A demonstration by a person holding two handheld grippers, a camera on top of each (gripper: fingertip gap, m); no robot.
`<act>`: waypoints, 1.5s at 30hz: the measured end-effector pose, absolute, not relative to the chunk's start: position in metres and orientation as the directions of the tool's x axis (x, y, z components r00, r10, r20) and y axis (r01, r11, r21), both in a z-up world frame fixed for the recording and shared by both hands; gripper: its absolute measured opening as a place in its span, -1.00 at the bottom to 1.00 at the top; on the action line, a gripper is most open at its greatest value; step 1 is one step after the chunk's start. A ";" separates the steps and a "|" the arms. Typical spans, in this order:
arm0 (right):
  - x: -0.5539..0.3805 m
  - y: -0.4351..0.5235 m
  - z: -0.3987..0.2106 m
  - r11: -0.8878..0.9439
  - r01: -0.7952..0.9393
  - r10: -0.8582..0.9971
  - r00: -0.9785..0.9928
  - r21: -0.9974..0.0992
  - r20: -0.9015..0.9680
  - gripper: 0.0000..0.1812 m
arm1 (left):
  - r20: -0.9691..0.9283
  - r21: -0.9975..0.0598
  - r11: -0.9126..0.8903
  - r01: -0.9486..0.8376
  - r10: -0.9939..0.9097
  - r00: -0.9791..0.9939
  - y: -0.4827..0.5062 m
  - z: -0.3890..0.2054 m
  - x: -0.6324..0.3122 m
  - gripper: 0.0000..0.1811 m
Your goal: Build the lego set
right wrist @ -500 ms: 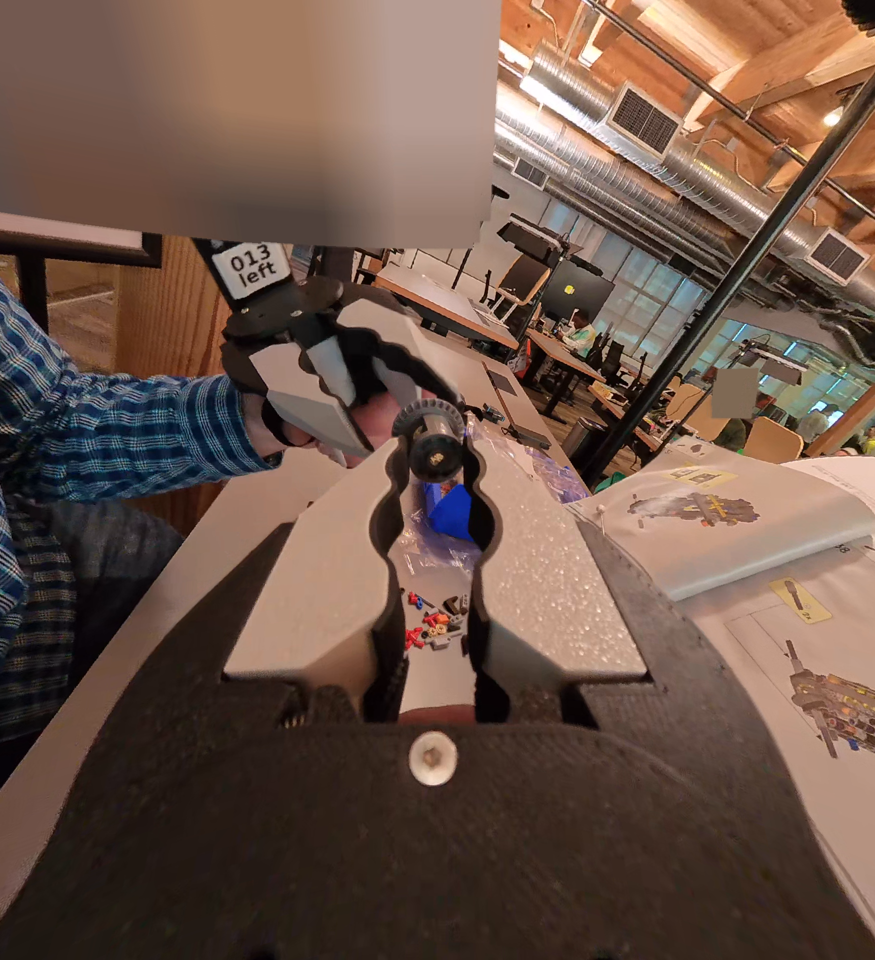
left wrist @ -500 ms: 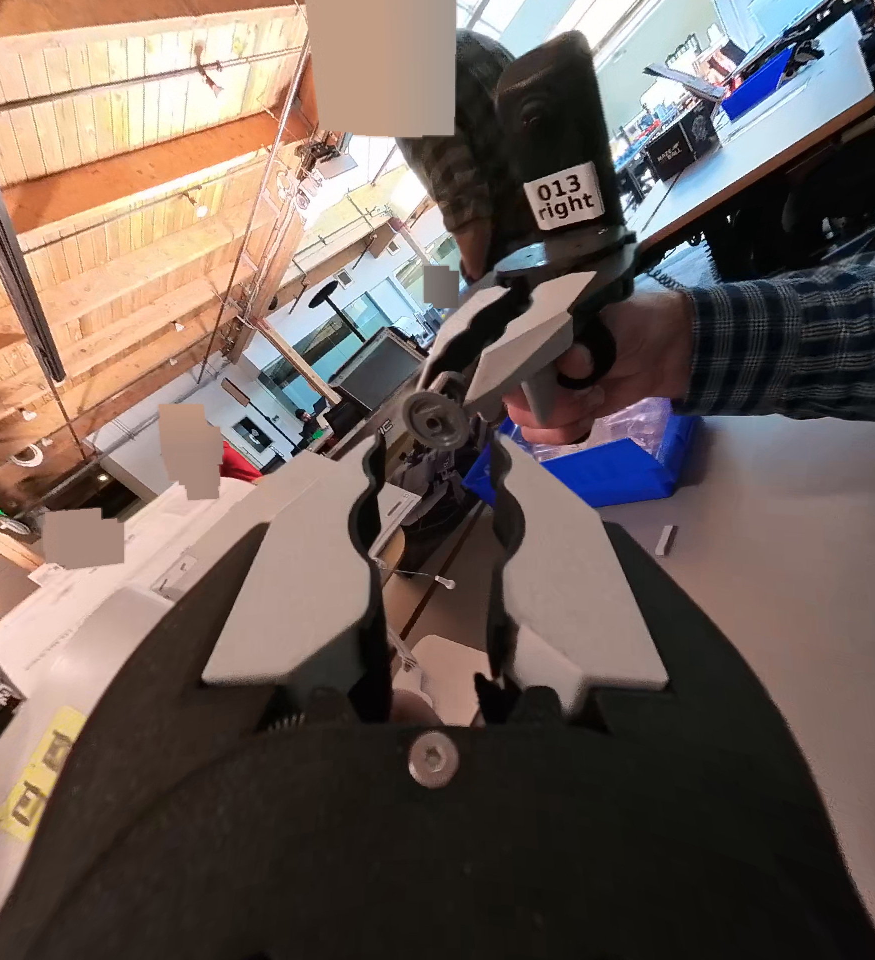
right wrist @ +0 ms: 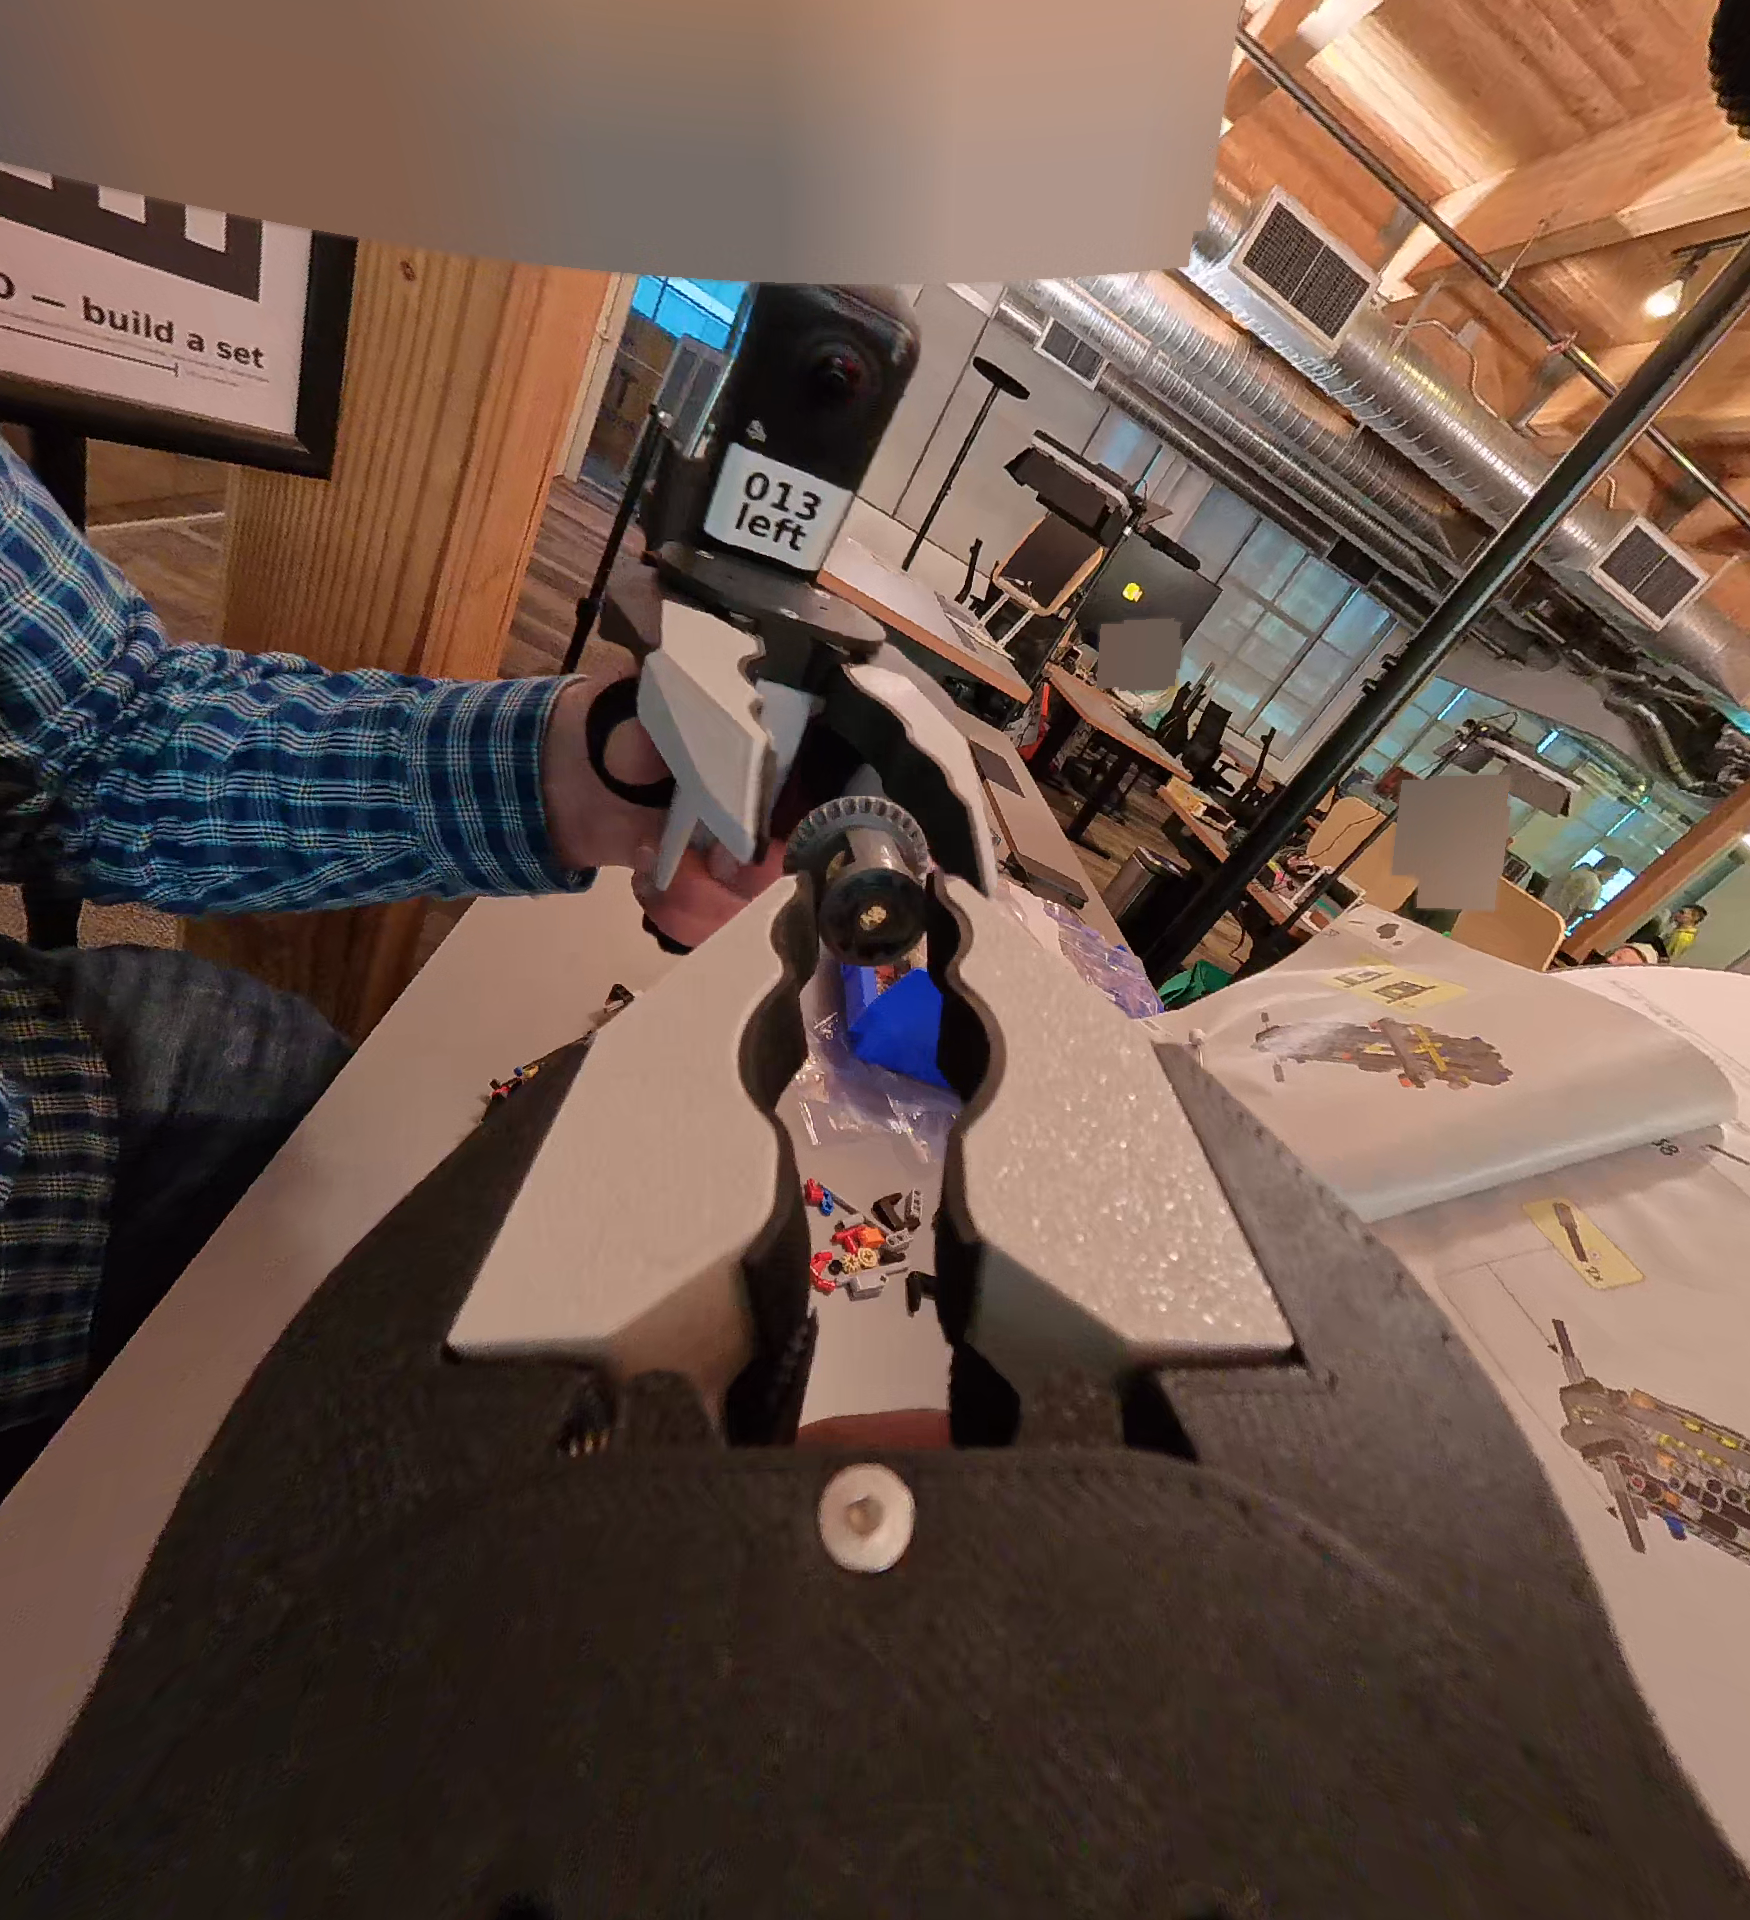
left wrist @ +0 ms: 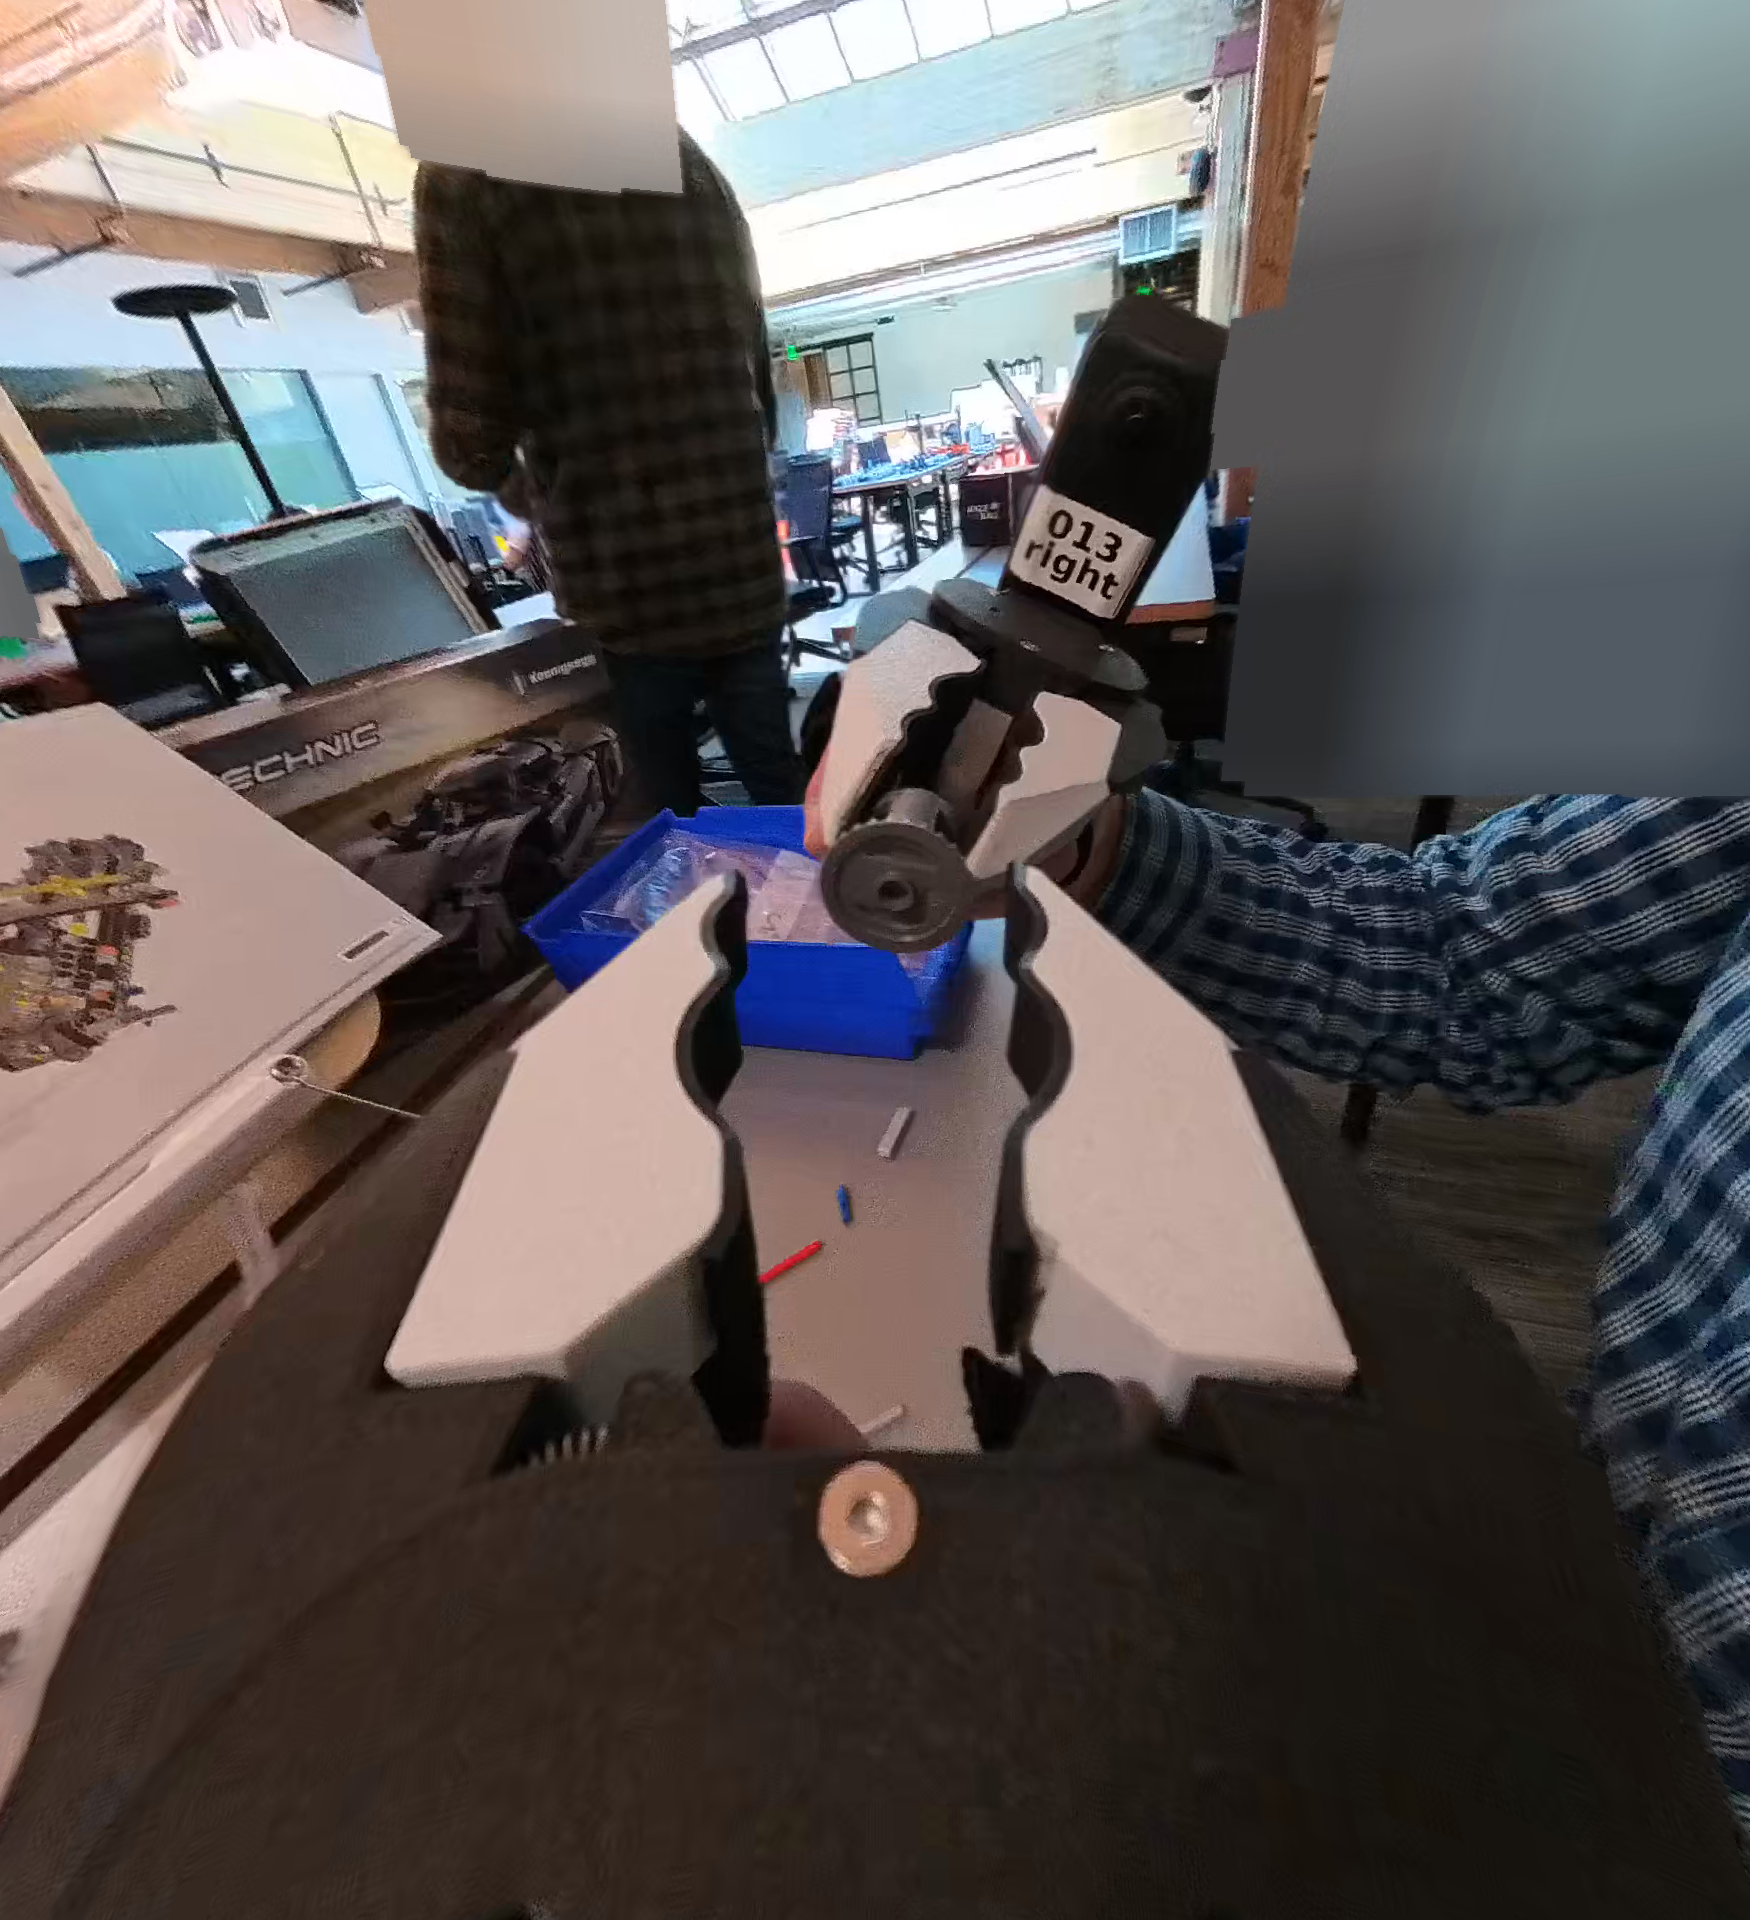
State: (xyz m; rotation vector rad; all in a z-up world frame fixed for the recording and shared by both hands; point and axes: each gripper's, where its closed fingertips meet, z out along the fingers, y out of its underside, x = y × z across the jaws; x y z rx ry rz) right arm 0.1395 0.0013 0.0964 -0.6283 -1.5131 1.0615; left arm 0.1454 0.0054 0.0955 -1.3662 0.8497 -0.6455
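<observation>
- The small dark grey gear piece (right wrist: 866, 883), a toothed wheel on a short hub, is held up in the air above the surface (left wrist: 850, 1174), between the two claws; it looks like a tiny sub-assembly, so by my reading the build is at an early stage.
- The right claw (right wrist: 869, 902) is pinching this piece at its tips; the left claw (left wrist: 876, 899) stands spread just in front of it with nothing between its fingers, the piece near its tips but whether it touches them I cannot tell.
- Still loose: a little heap of red, orange, grey and black parts (right wrist: 866, 1242) on the surface below; a grey bar (left wrist: 893, 1130), a blue pin (left wrist: 843, 1203) and a red rod (left wrist: 790, 1260) lie apart.
- Farther off, a blue bin (left wrist: 829, 997) holds clear bags of parts, seemingly unsorted; most pieces appear unused.
- The instruction booklet (right wrist: 1473, 1101) lies open on the right; the set's box (left wrist: 414, 769) stands far left.
</observation>
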 end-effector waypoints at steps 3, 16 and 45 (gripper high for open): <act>0.140 0.000 0.095 0.456 -0.164 0.844 -0.232 -0.875 0.484 -0.80 | -0.107 -0.994 0.088 -0.061 -0.834 0.542 0.006 0.095 0.148 -0.58; 0.139 0.005 0.095 0.446 -0.164 0.851 -0.227 -0.880 0.474 -0.80 | -0.107 -0.994 0.101 -0.039 -0.839 0.533 0.007 0.095 0.151 -0.71; 0.138 0.027 0.095 0.410 -0.151 0.887 -0.163 -0.900 0.432 -0.69 | 0.133 -0.984 -0.049 0.171 -0.841 0.524 0.023 0.113 0.127 -0.71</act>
